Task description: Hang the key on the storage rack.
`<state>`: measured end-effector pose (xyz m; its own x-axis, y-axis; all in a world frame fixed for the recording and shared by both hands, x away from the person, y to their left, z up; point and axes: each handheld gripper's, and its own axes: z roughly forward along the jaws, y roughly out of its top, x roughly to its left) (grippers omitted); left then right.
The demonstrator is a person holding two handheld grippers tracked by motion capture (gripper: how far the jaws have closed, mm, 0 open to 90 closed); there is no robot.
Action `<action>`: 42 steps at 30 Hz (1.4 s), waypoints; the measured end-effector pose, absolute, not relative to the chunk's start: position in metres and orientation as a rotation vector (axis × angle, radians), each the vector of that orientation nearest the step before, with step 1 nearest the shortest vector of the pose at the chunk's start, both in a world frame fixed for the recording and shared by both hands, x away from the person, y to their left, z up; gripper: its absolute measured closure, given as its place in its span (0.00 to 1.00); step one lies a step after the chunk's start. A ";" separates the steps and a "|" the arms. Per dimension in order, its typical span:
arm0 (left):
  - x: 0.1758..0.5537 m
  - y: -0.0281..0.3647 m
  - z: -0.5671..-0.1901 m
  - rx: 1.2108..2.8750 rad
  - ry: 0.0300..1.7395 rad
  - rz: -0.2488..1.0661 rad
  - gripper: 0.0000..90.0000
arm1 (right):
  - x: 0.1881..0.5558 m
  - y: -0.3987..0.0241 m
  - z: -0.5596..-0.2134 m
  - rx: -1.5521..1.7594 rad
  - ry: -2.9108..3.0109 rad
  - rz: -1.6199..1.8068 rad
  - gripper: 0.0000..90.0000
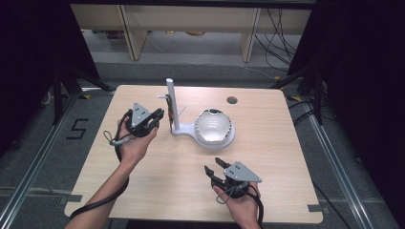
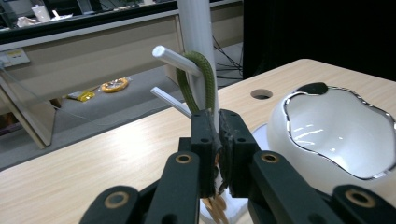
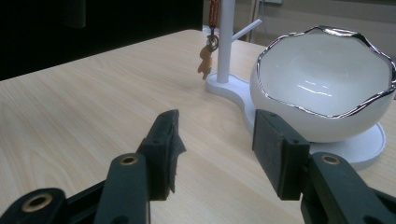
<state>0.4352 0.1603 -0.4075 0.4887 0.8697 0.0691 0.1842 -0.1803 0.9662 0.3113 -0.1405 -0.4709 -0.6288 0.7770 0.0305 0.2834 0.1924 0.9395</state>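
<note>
Right tool (image 1: 216,165) nearest, jaws wide, idle on desk (image 1: 157,181) | my left tool (image 1: 161,116) pinches green cord (image 2: 201,79) hung on stand peg (image 2: 173,59) | next, I judge: lift cord off | bowl (image 1: 214,126) beside.

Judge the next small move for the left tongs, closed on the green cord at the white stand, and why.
Probably lift the left tongs a little and draw them outward along the upper peg. The green cord loops over that peg on the white stand, and the jaws are shut on it just below, so it must clear the peg's free end. The right tongs stand open, apart from the bowl.
</note>
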 end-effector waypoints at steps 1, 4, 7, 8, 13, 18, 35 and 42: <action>0.432 0.162 -0.408 1.660 0.910 0.796 0.92 | 0.311 -0.141 -0.471 0.992 2.015 1.436 0.58; 0.425 0.167 -0.408 1.654 0.901 0.780 0.88 | 0.313 -0.142 -0.472 0.974 2.014 1.445 0.57; 0.415 0.176 -0.407 1.645 0.904 0.762 0.84 | 0.314 -0.144 -0.471 0.960 2.012 1.427 0.57; 0.415 0.176 -0.407 1.645 0.904 0.762 0.83 | 0.314 -0.144 -0.471 0.960 2.012 1.427 0.57; 0.402 0.185 -0.409 1.650 0.894 0.760 0.79 | 0.314 -0.146 -0.474 0.993 1.999 1.445 0.57; 0.389 0.190 -0.415 1.653 0.889 0.750 0.75 | 0.313 -0.147 -0.474 1.013 2.000 1.421 0.57; 0.340 0.219 -0.470 1.658 0.913 0.761 0.58 | 0.315 -0.154 -0.478 1.017 2.009 1.393 0.56; 0.330 0.229 -0.498 1.667 0.952 0.760 0.54 | 0.317 -0.156 -0.482 1.016 2.012 1.382 0.56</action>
